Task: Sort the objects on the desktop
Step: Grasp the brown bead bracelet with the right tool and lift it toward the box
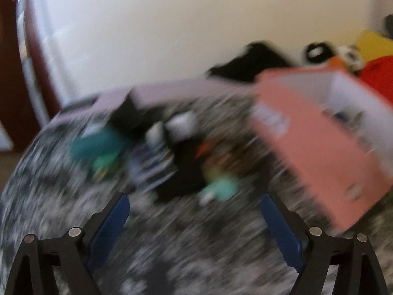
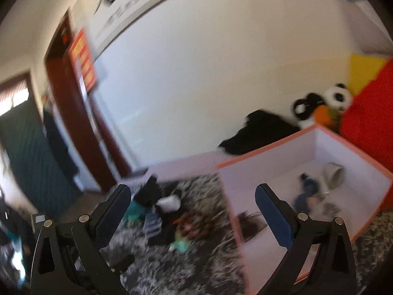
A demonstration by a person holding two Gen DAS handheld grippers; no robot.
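Pink box (image 2: 307, 172) open-topped, cluttered pile (image 2: 169, 213) just left, bare rug (image 2: 172, 270) nearer.

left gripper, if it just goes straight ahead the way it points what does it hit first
Probably the pile of small objects on the speckled rug, likely its black item, which sits centred between the open fingers of the left gripper. The pink box lies off to the right. Motion blur makes depth uncertain.

Nothing is reading clearly: black calligraphy on the wall scroll (image 2: 127, 2) and the red door poster (image 2: 83, 59) are blurring illegibly.
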